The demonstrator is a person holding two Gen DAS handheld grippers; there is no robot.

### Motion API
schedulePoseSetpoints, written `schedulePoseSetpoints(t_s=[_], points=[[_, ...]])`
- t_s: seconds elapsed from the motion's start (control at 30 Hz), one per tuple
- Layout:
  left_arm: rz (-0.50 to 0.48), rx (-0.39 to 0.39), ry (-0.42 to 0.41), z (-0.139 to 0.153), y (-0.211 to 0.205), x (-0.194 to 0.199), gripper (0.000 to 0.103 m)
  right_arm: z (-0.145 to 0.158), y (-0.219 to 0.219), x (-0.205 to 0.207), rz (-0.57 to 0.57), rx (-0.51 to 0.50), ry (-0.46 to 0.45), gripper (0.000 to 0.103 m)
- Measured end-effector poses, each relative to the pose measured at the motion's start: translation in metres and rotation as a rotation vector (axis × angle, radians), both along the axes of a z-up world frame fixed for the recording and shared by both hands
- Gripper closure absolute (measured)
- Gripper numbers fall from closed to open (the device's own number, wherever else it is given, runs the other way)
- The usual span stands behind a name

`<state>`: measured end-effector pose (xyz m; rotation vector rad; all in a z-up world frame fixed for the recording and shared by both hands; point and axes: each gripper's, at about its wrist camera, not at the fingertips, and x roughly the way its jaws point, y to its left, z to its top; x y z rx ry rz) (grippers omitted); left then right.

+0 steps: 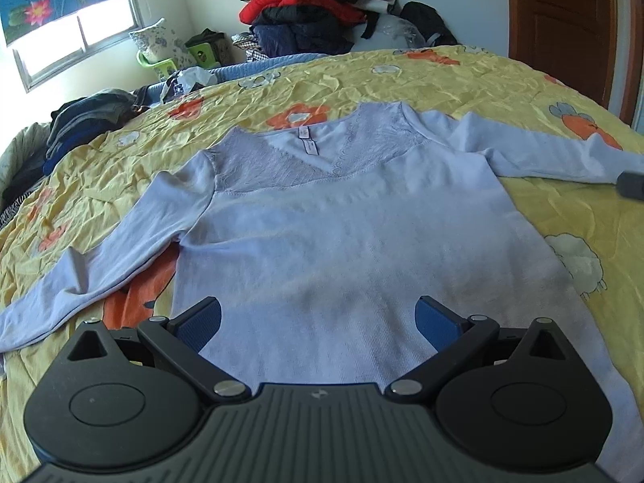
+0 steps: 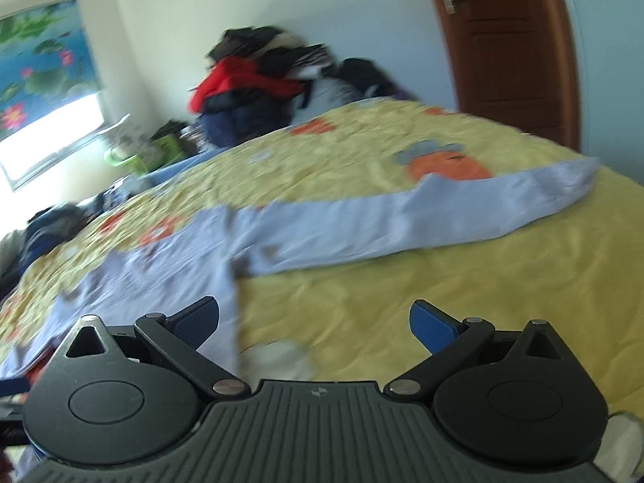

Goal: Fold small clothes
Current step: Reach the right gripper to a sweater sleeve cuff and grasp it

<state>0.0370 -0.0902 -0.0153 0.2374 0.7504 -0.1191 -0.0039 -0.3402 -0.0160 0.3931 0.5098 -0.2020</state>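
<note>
A pale lilac long-sleeved top (image 1: 322,233) with a lace V-neck lies flat, face up, on the yellow bedspread (image 1: 402,76), both sleeves spread out sideways. My left gripper (image 1: 318,322) is open and empty, hovering over the lower body of the top. My right gripper (image 2: 314,322) is open and empty, over bare bedspread (image 2: 442,281) just right of the top's side edge (image 2: 225,249). The top's right sleeve (image 2: 422,217) stretches away ahead of it. The right wrist view is blurred. A dark part of the right gripper shows at the left wrist view's right edge (image 1: 632,185).
A pile of red and dark clothes (image 1: 306,12) sits at the bed's far end. More dark clothes (image 1: 80,120) lie at the left edge. A brown door (image 1: 563,28) stands at the far right. A window (image 1: 60,40) and green baskets (image 1: 161,64) are at the far left.
</note>
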Motion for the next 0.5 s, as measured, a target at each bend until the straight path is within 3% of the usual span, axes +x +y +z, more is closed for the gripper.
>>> schedulePoseSetpoints(t_s=[0.3,0.5], points=[[0.011,-0.001,0.01,-0.004,0.002,0.003,0.0,-0.031,-0.106,-0.001,-0.269,0.159,-0.016,0.001],[0.014,0.003,0.022,-0.006,0.003,0.006,0.0,-0.048,-0.146,0.006,-0.28,0.224,-0.103,0.002]])
